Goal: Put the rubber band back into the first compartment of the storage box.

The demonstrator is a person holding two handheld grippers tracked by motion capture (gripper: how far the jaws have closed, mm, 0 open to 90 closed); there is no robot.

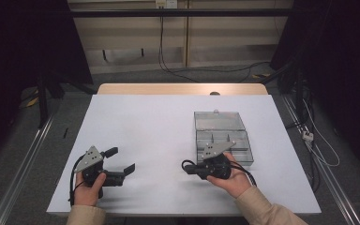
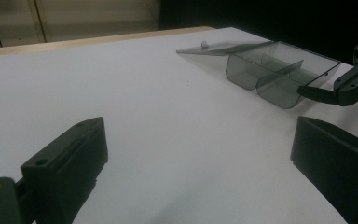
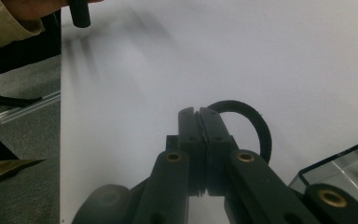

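**A:** Start at the right gripper [image 1: 191,168]. How do its jaws stand?

**B:** Pressed together. In the right gripper view the two black pads meet face to face. A thin black ring [image 3: 251,123] curves out from behind them and arcs round to the right; I cannot tell whether the pads pinch its edge or it only lies behind them.

**A:** And where does that gripper sit?

**B:** Low over the white counter [image 1: 145,126], in the person's right hand [image 1: 234,180], pointing towards the left side of the high view. Just beside it, on the far right side, stands the clear smoked-plastic compartment box [image 1: 225,140] with its flat lid [image 1: 217,120] swung fully open and lying flat on the counter behind it. The grey three-cornered plate on the gripper overlaps the box's near left corner in the high view.

**A:** The box's inside?

**B:** Dividers split it into several compartments; I see nothing in them.

**A:** The left gripper [image 1: 122,159]?

**B:** Spread wide, nothing between its jaws. In its own view bare counter lies between the two black jaws, with the box farther off to the right. The person's left hand [image 1: 90,190] holds it near the counter's front left, well apart from the box.
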